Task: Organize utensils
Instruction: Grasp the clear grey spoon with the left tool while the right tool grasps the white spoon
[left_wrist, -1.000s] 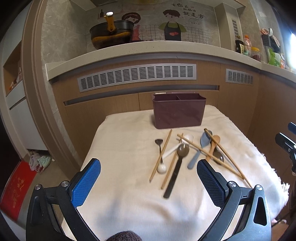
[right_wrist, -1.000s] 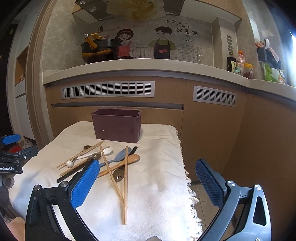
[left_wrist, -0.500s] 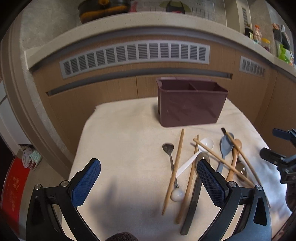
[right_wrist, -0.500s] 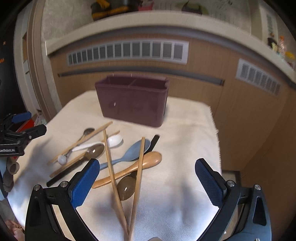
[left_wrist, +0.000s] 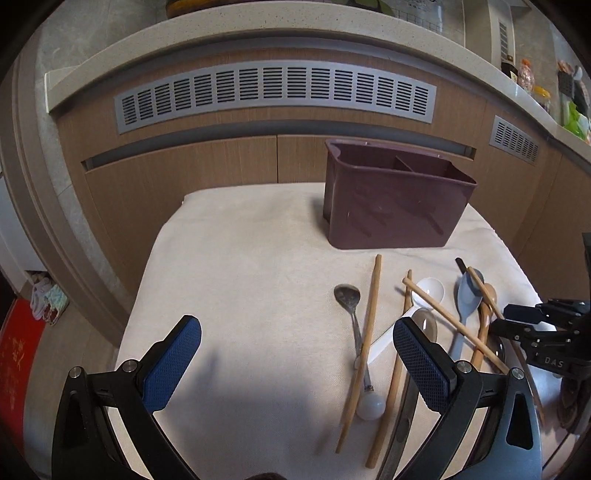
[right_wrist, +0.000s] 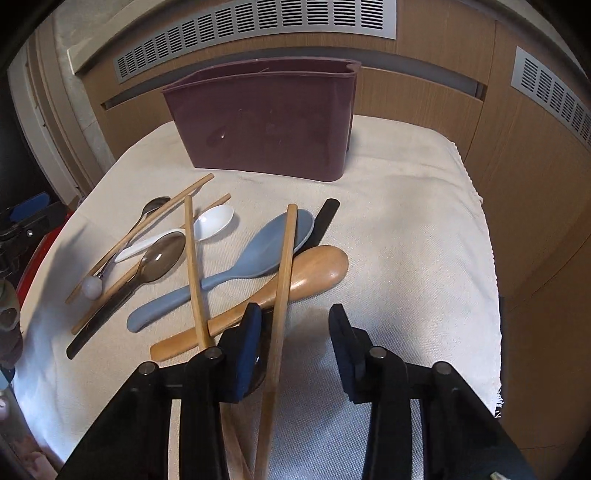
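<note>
A wooden chopstick (right_wrist: 282, 280) runs lengthwise between the fingers of the right gripper (right_wrist: 295, 328), nearer the left finger (right_wrist: 248, 345), its far end resting across a blue spoon (right_wrist: 258, 258) and a wooden spoon (right_wrist: 295, 280). The fingers are closing, now fairly narrow, but the pads do not yet seem to press the stick. A second chopstick (right_wrist: 195, 273) lies just outside the left finger, crossing the wooden spoon's handle and passing under that finger. Beyond the fingers stands the dark red utensil holder (right_wrist: 266, 125), on the cloth-covered surface (right_wrist: 406, 221).

The likely trouble: the closing left finger catches the second chopstick or the spoon handle and drags the pile. Because the chopstick is off-centre, it may roll or pivot, and lifting could flick the spoons beneath it.

The left gripper (left_wrist: 295, 365) hovers wide open and empty, with a metal spoon (left_wrist: 351, 314) and other chopsticks just inside its right finger.
</note>
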